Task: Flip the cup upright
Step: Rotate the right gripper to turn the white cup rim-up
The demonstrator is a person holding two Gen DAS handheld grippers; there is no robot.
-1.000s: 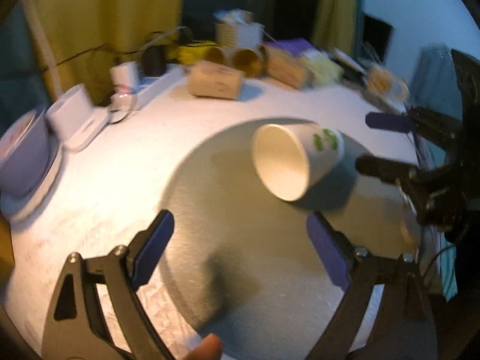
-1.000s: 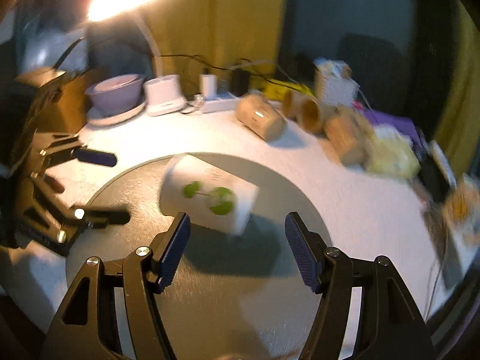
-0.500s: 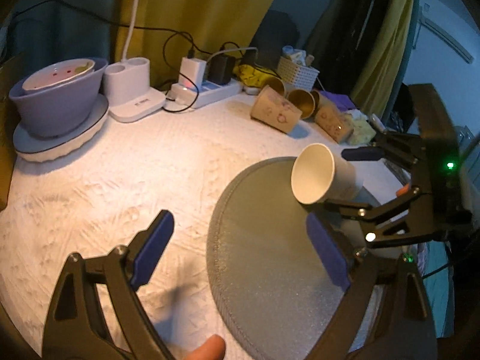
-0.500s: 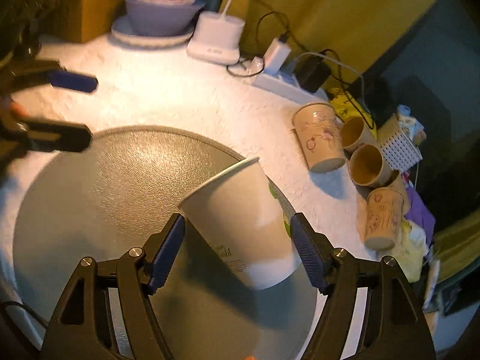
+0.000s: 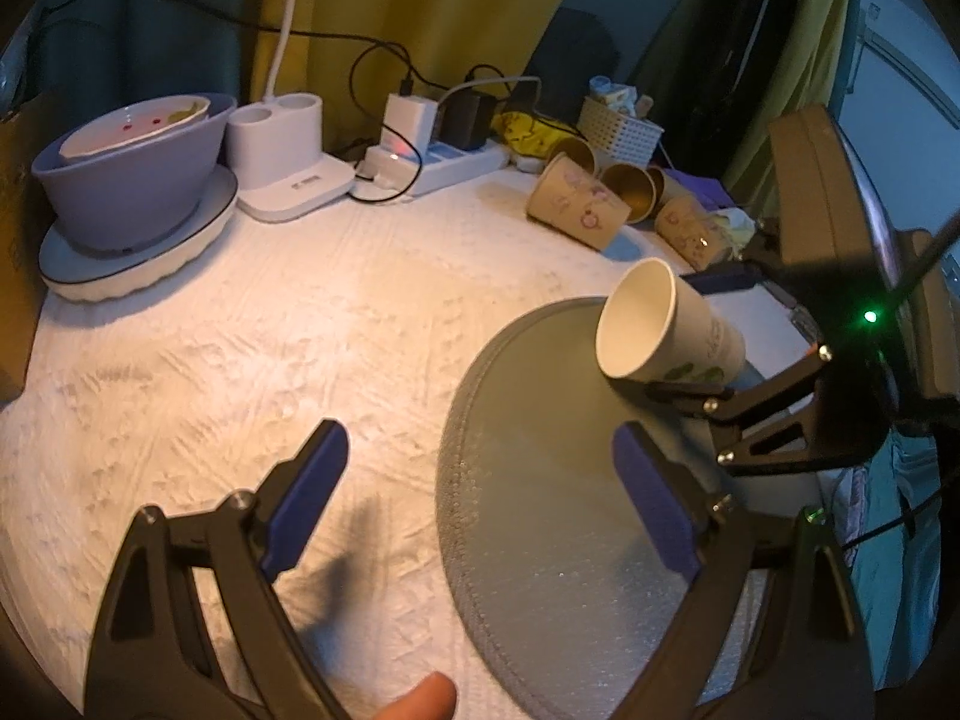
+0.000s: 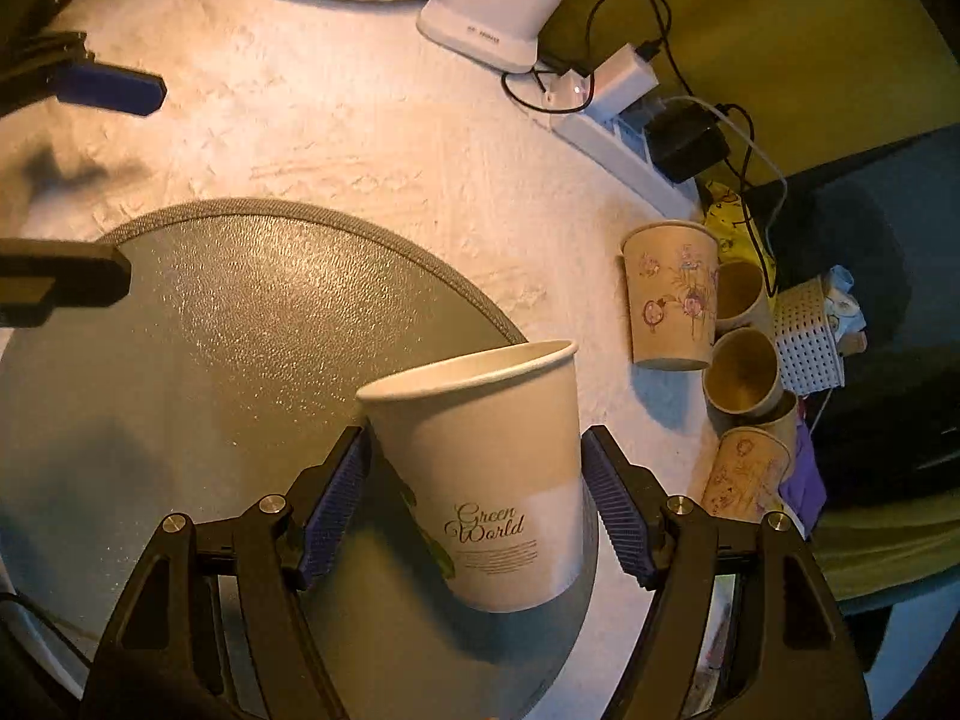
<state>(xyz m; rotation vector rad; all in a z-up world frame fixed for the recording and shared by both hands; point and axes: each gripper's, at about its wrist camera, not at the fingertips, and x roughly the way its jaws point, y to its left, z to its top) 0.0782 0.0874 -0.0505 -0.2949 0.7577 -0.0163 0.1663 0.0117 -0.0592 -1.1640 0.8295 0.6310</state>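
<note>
Holding the white paper cup [image 6: 486,480] between its blue pads [image 6: 333,510], the right gripper [image 6: 474,504] has its jaws pressed on both sides of the cup body; the cup sits low centre of the right wrist frame, rim up and tilted, "Green World" print facing the camera. Cup is above the round grey mat [image 6: 228,348]; whether its base touches the mat cannot be told. In the left wrist view the same cup [image 5: 666,324] appears at right of frame, mouth toward the camera, at the mat's [image 5: 552,510] far edge. Left gripper [image 5: 480,492] jaws wide apart, holding nothing, over the white textured table [image 5: 270,348]. Brown printed cups [image 6: 672,294] lie at right of the right wrist frame; purple bowl [image 5: 126,180] on a plate at upper left of the left wrist frame, power strip [image 5: 444,165] at top centre
</note>
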